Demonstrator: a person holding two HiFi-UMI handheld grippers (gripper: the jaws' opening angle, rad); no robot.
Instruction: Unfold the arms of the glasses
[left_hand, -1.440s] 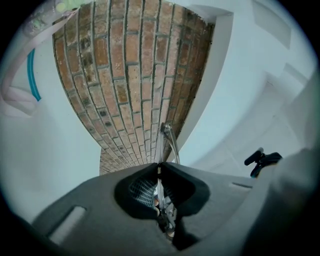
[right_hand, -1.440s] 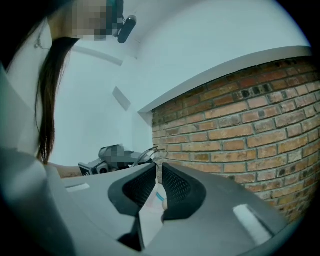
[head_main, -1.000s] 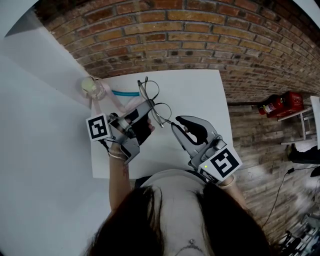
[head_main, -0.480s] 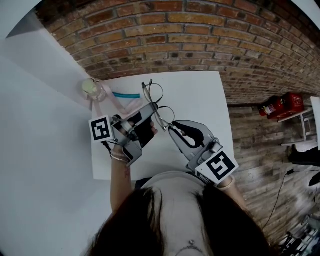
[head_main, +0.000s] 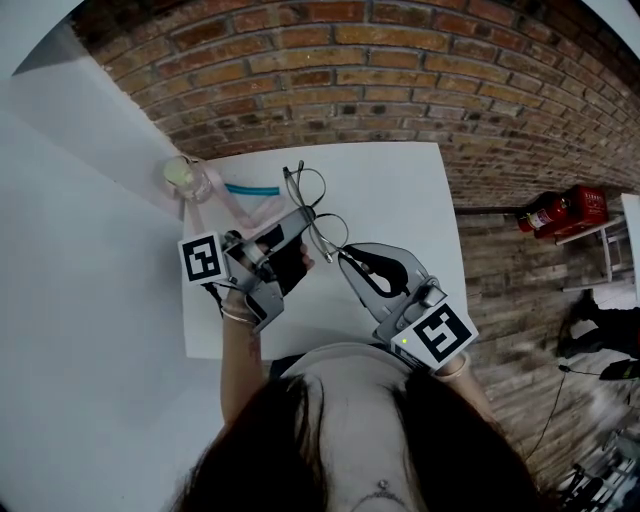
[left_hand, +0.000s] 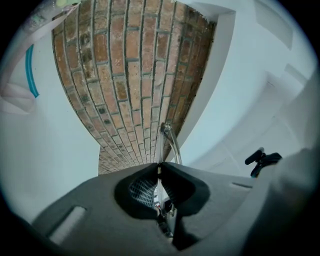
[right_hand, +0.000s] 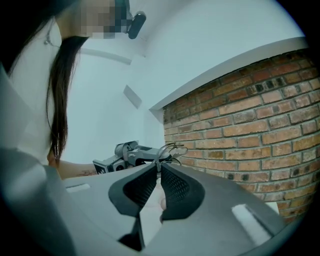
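Note:
Thin wire-frame glasses (head_main: 316, 232) hang above the white table (head_main: 400, 190), held between both hands. My left gripper (head_main: 305, 215) is shut on the frame near the lenses; in the left gripper view the thin metal (left_hand: 170, 141) runs out from between its pads (left_hand: 159, 168). My right gripper (head_main: 343, 256) comes from the lower right. Its jaws are closing and their tips meet on the end of one glasses arm. In the right gripper view the tips (right_hand: 159, 166) pinch that wire, with the lenses (right_hand: 173, 148) and the left gripper (right_hand: 131, 153) just beyond.
A small pale jar (head_main: 183, 175), a teal strip (head_main: 250, 188) and a pink ribbon (head_main: 232, 208) lie at the table's far left. Brick paving surrounds the table. A red fire extinguisher (head_main: 560, 208) lies off to the right.
The right gripper crept up-left to the glasses arm and its jaws narrowed onto it. The left gripper and the glasses barely moved.

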